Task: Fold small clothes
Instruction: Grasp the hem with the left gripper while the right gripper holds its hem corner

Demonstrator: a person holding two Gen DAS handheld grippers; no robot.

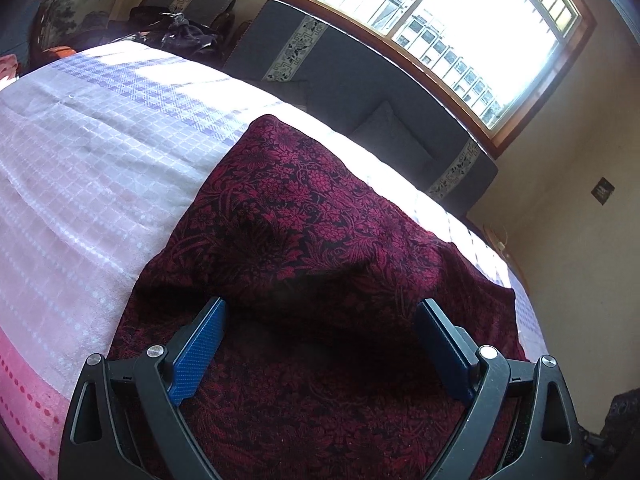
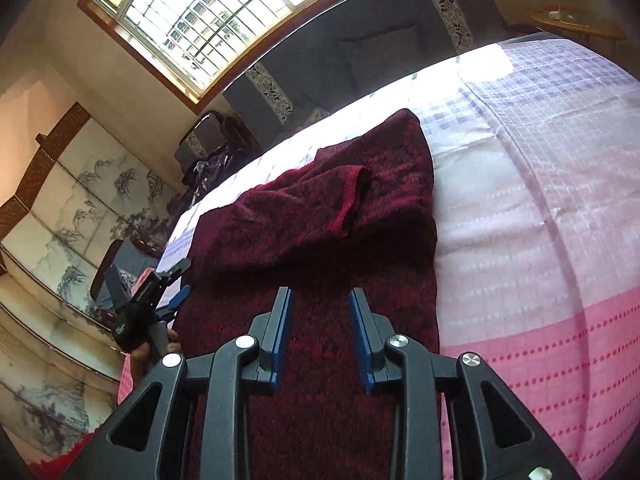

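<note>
Spread tongs [image 1: 320, 344] over garment [image 1: 304, 216] (dark red).

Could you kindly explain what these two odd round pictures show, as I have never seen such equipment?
A person holds a two-finger gripper in each hand, and each gripper carries a fisheye camera looking along its fingers. One picture looks along the left gripper, whose jaws stand wide apart; the other along the right gripper, also open. Neither holds anything. The right view also shows the left gripper from the side. Below both lies a dark red patterned garment, partly folded, on a pink and lilac checked bedcover. Behind are a dark sofa and a window.
</note>
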